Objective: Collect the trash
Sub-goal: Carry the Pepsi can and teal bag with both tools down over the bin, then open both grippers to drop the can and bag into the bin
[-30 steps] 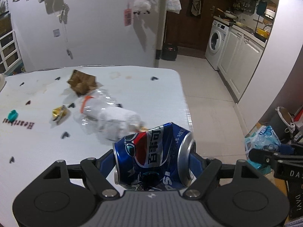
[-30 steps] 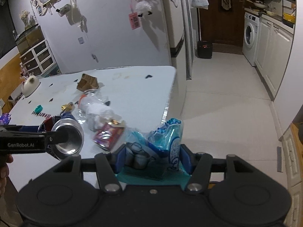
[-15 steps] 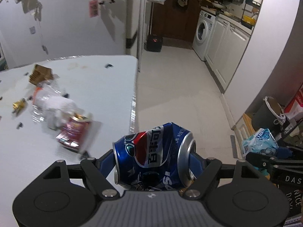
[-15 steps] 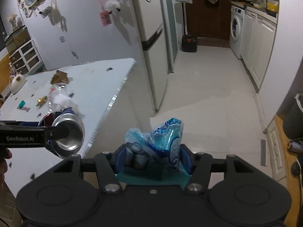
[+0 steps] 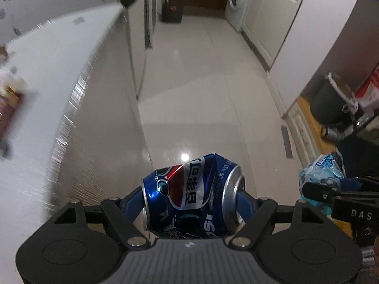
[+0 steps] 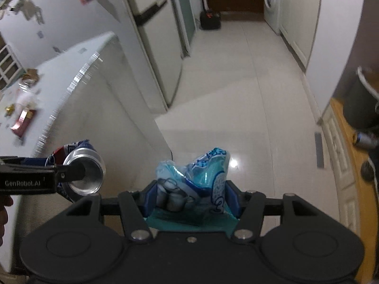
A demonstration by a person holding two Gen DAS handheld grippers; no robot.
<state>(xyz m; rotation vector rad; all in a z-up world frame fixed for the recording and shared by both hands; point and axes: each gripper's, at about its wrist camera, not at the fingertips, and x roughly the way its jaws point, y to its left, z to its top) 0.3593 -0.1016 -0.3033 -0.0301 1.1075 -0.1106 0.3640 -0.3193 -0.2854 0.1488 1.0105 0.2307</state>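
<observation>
Dented blue can (image 5: 193, 195) sideways, clamped between left hand-held gripper (image 5: 192, 198) fingers; right hand-held gripper (image 6: 191, 195) pinching blue wrapper (image 6: 201, 177)

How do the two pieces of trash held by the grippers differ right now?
The left gripper clamps a dented blue Pepsi can, rigid metal, lying sideways end to end between the fingers. The right gripper pinches a crumpled blue plastic wrapper, soft, translucent, sticking upward. Both are blue and held above the floor.

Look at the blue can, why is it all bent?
The blue can in the left tool is dented, with a crease across its top side, so it has been crushed. It is held sideways by its two ends. The right tool grips a crumpled blue wrapper.
</observation>
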